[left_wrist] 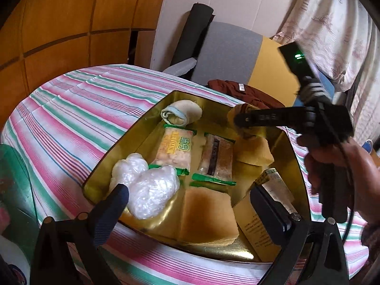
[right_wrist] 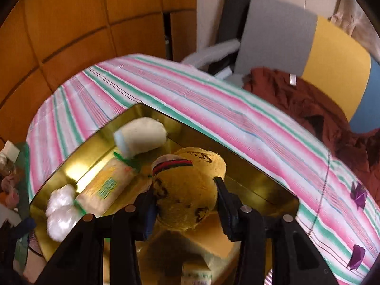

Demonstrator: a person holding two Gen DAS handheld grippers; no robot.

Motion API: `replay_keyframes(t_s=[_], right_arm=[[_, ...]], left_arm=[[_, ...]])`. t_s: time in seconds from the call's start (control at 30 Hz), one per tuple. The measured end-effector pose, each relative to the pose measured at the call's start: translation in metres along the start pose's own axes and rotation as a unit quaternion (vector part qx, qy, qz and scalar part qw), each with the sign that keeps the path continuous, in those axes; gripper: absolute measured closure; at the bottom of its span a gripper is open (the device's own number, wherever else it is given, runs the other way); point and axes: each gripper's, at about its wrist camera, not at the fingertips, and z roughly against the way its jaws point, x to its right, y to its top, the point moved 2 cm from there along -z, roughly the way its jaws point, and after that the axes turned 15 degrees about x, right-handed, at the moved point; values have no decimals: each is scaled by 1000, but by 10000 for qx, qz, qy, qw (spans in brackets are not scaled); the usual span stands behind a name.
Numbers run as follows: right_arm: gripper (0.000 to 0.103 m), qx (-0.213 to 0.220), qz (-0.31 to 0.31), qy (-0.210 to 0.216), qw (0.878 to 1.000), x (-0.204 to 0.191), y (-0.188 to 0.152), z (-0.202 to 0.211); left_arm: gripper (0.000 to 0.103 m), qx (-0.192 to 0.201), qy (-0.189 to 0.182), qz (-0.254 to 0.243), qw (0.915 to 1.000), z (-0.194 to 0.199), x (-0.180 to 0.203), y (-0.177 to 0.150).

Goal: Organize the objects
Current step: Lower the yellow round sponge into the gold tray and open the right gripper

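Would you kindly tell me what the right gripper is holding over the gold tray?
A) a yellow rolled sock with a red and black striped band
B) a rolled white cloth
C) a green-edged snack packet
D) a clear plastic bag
A: in the right wrist view the right gripper is shut on the yellow rolled sock, above the gold tray.

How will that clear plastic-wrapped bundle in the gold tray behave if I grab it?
The clear plastic-wrapped bundle looks soft and lumpy, so it will probably squash and feel light. Its glossy film may slip between the fingers. It lies flat in the gold tray, so rolling seems unlikely.
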Motion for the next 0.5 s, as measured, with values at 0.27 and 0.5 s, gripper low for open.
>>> replay_keyframes(t_s=[0.27,0.5], right_arm=[[55,127,-110,-176,9997,8,-2,0],[51,588,-175,-58,9981,8,15,20]], left_arm=[[0,-57,27,236,9997,-2,-6,-2],[0,-27,-18,81,10000,0,3,-3]])
